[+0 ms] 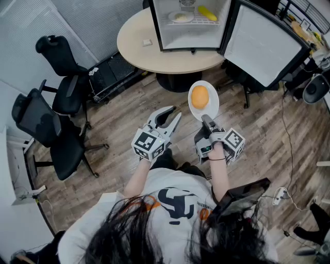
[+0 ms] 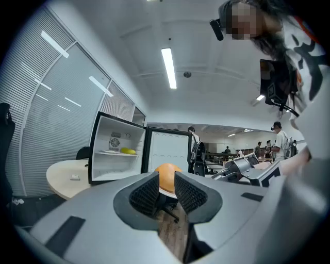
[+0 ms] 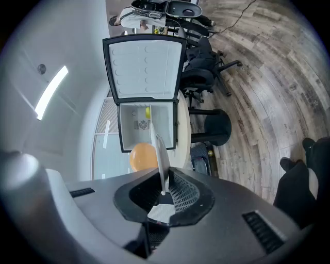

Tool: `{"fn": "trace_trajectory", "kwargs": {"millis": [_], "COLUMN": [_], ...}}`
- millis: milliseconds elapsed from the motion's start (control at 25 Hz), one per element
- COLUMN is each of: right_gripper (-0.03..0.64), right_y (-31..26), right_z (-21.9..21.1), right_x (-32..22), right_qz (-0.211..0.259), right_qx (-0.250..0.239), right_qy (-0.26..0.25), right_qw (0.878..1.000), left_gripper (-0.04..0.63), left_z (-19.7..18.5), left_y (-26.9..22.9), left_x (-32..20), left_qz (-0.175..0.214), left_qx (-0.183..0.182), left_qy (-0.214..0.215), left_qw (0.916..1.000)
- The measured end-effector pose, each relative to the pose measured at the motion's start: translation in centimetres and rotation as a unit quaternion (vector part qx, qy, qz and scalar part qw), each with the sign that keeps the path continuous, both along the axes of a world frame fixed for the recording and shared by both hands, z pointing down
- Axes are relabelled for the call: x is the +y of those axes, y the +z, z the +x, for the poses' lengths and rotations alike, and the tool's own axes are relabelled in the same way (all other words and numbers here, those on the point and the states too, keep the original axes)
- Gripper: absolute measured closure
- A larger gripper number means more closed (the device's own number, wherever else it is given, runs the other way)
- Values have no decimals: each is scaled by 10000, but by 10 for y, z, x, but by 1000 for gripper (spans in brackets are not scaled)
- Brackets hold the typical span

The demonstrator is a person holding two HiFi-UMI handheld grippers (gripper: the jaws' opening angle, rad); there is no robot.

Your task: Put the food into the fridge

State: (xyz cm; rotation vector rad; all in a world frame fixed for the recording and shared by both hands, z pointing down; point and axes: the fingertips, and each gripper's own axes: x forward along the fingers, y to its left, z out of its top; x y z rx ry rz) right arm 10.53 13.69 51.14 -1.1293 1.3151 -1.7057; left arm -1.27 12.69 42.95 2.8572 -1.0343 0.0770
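Head view: the person stands facing an open fridge (image 1: pixel 191 31) set on a round table (image 1: pixel 139 49) at the far side, its door (image 1: pixel 263 44) swung out to the right. Both forearms reach forward at waist height. The left gripper (image 1: pixel 175 112) points far-right with its jaws spread and nothing in them. The right gripper (image 1: pixel 206 119), just to its right, points away from the body and is clamped on the near rim of a white plate (image 1: pixel 211 105), held out level. A round orange food (image 1: pixel 199 96) sits on that plate, well short of the fridge. A second plate (image 1: pixel 181 17) and a yellow item (image 1: pixel 208 13) lie on the fridge shelf, and office chairs (image 1: pixel 59 77) stand at left. Left gripper view: the jaws stand apart and empty, with the orange food (image 2: pixel 167 172) seen beyond the gap and the fridge (image 2: pixel 116 149) to the left. Right gripper view: the jaws pinch the white plate (image 3: pixel 159 149), seen edge-on, with the orange food (image 3: pixel 143 156) on its left face.
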Motion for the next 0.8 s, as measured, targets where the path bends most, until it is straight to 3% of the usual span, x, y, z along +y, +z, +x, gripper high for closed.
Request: {"fn": "trace_trajectory", "kwargs": {"millis": [800], "right_gripper": [577], "right_y": [11], "right_z": [-1], "right_x": [-4], "right_qz": [-146], "right_qx": [-50], "right_qy": [-222], "right_qw": [9996], "left_gripper": [500], "left_z": [-3], "left_y": [13], "left_x": [-3], "left_qz": [-59], "left_qx": [-76], "left_qy": [-175], "left_qw": [9998]}}
